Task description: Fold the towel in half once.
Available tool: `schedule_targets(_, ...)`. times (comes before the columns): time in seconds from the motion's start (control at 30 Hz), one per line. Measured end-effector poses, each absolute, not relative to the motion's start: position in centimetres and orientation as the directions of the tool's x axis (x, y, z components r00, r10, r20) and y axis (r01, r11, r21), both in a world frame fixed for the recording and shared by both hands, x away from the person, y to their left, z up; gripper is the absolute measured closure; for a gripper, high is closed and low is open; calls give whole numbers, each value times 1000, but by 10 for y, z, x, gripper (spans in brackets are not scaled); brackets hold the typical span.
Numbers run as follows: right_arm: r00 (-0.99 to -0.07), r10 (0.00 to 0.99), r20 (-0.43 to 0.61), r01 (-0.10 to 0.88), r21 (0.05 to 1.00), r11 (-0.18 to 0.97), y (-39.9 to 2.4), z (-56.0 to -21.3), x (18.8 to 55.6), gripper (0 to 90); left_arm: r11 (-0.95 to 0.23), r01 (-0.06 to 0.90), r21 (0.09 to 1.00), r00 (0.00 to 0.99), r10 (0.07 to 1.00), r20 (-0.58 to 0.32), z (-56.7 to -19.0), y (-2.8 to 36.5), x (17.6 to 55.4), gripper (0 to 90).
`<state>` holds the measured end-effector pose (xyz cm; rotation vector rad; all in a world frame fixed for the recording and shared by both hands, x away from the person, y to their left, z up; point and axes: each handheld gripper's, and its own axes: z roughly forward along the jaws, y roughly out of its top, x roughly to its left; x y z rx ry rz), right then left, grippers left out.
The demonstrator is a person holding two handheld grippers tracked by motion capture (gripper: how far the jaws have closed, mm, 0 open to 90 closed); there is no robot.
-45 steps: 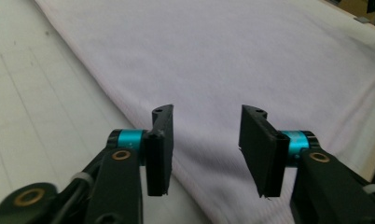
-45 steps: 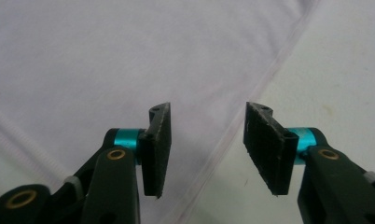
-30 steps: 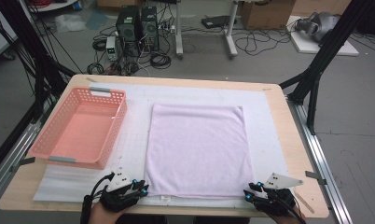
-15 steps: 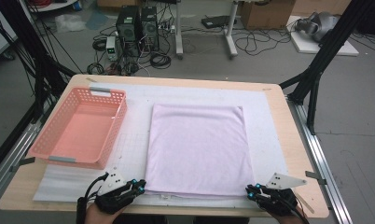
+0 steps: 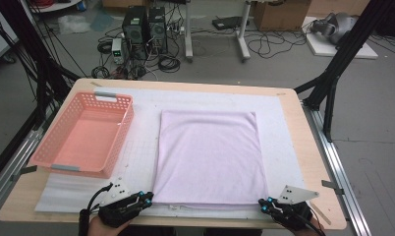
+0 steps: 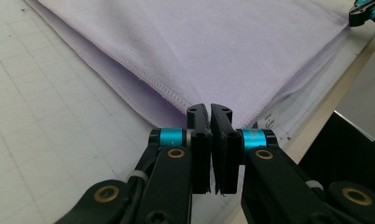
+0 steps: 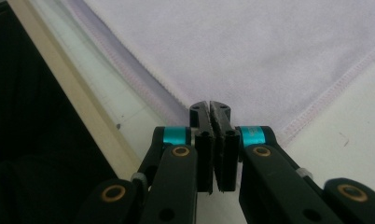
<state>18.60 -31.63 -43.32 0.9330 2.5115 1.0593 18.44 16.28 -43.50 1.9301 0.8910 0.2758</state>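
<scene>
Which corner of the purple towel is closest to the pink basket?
The far left corner of the purple towel. It lies nearest the pink basket, while both right corners sit farther across the table and the near left corner lies lower down.

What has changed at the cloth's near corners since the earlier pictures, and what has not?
The left gripper slid slightly toward the cloth. Both it and the right gripper have just closed their jaws, each at a near corner of the cloth. The cloth and basket lie as before.
</scene>
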Motion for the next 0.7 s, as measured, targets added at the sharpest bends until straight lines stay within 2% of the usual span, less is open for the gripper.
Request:
schedule_targets(0.23, -782, 623, 21, 452, 708, 543, -323, -426, 181, 876, -305, 499, 811, 709, 682, -180, -438, 160, 179, 857)
schedule_targets(0.27, -778, 628, 28, 458, 710, 535, -323, -427, 181, 860, -305, 504, 808, 705, 686, -181, -439, 160, 180, 831)
schedule_targets(0.33, -771, 635, 52, 477, 708, 521, -325, -429, 183, 743, -288, 500, 817, 697, 693, -183, -439, 162, 182, 723)
schedule_targets(0.37, -751, 657, 57, 490, 715, 498, -326, -428, 183, 698, -268, 500, 823, 684, 706, -186, -438, 163, 183, 616)
schedule_targets(0.4, -735, 674, 76, 500, 731, 463, -329, -427, 184, 668, -242, 499, 832, 673, 713, -196, -437, 164, 185, 549)
schedule_targets(0.43, -708, 701, 85, 510, 748, 424, -332, -426, 186, 627, -223, 492, 842, 669, 715, -201, -436, 166, 188, 536)
schedule_targets(0.5, -643, 759, 102, 536, 767, 352, -336, -426, 190, 616, -187, 491, 851, 653, 726, -217, -435, 167, 195, 498)
schedule_targets(0.6, -536, 838, 103, 603, 741, 295, -336, -434, 201, 593, -152, 497, 855, 634, 736, -238, -434, 165, 209, 497)
schedule_targets(0.7, -525, 844, 107, 623, 724, 296, -332, -443, 208, 611, -159, 494, 855, 619, 755, -217, -435, 160, 225, 518)
